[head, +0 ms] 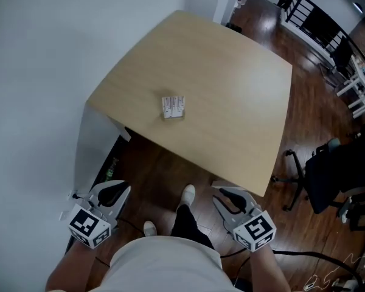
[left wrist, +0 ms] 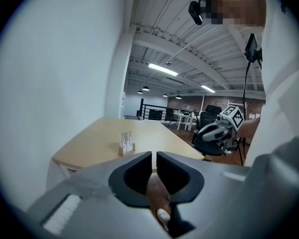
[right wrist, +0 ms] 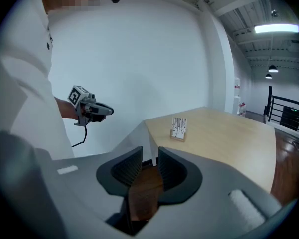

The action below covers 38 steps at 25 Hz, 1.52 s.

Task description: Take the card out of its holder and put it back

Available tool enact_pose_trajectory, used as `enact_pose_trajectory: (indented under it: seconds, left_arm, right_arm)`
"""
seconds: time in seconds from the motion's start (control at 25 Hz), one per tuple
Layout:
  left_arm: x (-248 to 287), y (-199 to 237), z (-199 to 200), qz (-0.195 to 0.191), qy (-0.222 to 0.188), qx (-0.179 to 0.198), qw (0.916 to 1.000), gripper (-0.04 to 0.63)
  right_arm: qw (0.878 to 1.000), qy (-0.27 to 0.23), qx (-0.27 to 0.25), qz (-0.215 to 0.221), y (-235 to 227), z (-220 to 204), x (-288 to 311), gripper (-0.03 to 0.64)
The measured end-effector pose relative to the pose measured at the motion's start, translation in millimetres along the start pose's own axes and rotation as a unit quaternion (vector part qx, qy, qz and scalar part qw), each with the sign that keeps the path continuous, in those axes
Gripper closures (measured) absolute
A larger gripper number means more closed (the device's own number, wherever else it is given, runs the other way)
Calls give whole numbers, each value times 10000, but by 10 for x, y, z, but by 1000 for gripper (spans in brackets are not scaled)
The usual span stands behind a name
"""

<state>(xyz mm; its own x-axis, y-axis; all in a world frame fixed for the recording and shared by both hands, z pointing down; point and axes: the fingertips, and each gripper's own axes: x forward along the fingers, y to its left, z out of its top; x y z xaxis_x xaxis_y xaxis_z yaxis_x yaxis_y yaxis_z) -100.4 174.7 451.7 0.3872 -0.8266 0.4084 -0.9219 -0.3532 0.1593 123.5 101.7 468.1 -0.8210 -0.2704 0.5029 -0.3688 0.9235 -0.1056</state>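
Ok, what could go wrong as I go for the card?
The holder looks small and loose on the table: pulling the card one-handed may lift or tip it. The left gripper has jaws almost shut, the right gripper barely apart: unopened, they'd shove the card, not grip it.

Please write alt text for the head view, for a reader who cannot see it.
A card stands in its small holder on a light wooden table. The left gripper and the right gripper are held low over the dark wooden floor, short of the table, both empty.
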Motion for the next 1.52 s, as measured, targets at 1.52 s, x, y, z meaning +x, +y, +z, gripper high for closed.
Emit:
enact_pose_trajectory:
  seconds: [1.52]
  left_arm:
    - [-1310, -1743, -550, -277, -371, -103, 9989, 561]
  right_arm:
    - [9987, -451, -234, 53, 1697, -467, -1350, 515]
